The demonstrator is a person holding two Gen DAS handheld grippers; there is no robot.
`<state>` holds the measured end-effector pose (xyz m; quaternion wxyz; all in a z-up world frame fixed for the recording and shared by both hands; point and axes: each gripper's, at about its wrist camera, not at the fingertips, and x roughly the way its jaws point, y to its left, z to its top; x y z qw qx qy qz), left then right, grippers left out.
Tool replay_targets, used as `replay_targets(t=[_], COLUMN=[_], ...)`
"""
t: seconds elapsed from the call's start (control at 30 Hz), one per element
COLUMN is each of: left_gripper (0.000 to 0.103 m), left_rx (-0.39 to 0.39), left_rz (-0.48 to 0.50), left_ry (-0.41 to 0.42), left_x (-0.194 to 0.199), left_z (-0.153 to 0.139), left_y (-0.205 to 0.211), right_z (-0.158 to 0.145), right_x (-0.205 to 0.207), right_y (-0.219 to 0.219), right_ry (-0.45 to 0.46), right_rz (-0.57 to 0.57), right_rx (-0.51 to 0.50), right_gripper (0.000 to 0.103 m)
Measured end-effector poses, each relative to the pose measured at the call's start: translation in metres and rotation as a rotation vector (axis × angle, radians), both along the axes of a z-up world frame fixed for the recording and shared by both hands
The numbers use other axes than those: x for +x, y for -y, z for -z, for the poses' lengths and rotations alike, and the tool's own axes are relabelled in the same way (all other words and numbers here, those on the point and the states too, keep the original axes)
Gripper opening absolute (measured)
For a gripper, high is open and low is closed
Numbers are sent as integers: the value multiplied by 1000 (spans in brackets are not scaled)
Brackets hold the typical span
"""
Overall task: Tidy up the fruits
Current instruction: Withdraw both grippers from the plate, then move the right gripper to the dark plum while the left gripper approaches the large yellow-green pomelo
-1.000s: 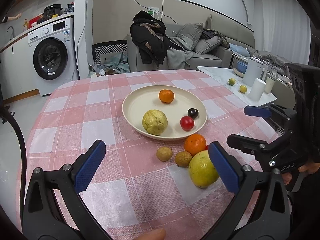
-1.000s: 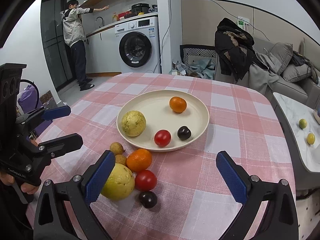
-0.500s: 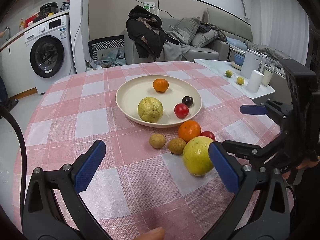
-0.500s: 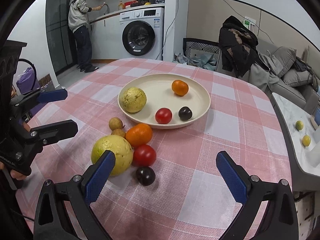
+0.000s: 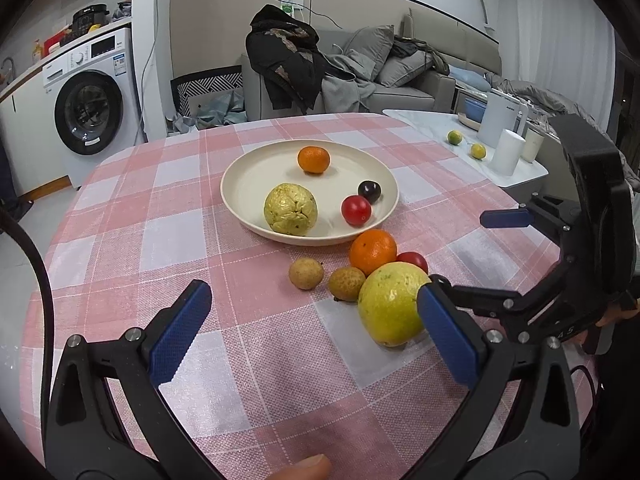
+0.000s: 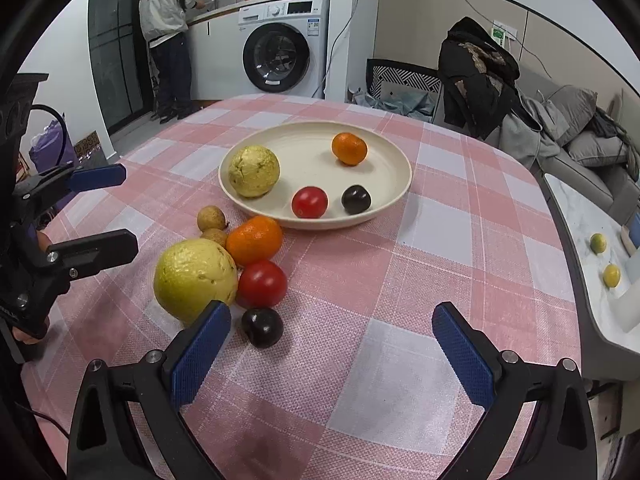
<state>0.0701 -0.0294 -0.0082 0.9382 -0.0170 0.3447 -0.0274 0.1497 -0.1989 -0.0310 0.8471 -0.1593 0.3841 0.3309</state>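
Observation:
A cream plate (image 5: 248,176) (image 6: 384,148) on the pink checked table holds a bumpy yellow-green fruit (image 5: 290,209), a small orange (image 5: 313,159), a red tomato (image 5: 356,210) and a dark plum (image 5: 369,191). In front of the plate lie a big yellow-green fruit (image 5: 390,303) (image 6: 195,277), an orange (image 6: 254,240), a red tomato (image 6: 262,283), a dark plum (image 6: 262,327) and two small brown fruits (image 5: 306,273) (image 5: 346,283). My left gripper (image 5: 312,332) is open and empty, its right finger beside the big fruit. My right gripper (image 6: 332,352) is open and empty just before the loose plum.
A white side table (image 5: 512,172) with two small citrus and white cups stands right of the table. A sofa with clothes (image 5: 360,76) and a washing machine (image 5: 88,108) are behind. A person (image 6: 168,32) stands at the far counter.
Both grippers have moved forward and lower toward the loose fruit pile, which now looks larger in both views. Both stay open. No fruit has moved.

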Motion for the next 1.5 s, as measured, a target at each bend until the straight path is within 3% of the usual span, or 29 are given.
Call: replay_targets(t=[0.27,0.57,0.73,0.87,1.13,1.5], left_gripper=[103,103,103,103,103,103], left_rx=[-6,-5,-2,-5,-7,-7], left_rz=[0,2,-3,0,1,8], left_ry=[-9,-13,-7,-7,-10,-19], left_x=[2,2,2,1,1,1], left_z=[3,5,5,4,5,6], left_y=[0,0,-1,-1,0,3], right_z=[14,16,20,21,20,19], right_x=[-2,-8,-12,-16,-17,-17], right_y=[-10,-13,-20,-22,-23,-24], right_ry=[-61,-105,-128,-123,-96,-83], right_rz=[-46,-93,-135,-160,-161,-171], right_rx=[-50,-6,-10,-17,-15,-17], right_gripper=[103,101,76,69,46,35])
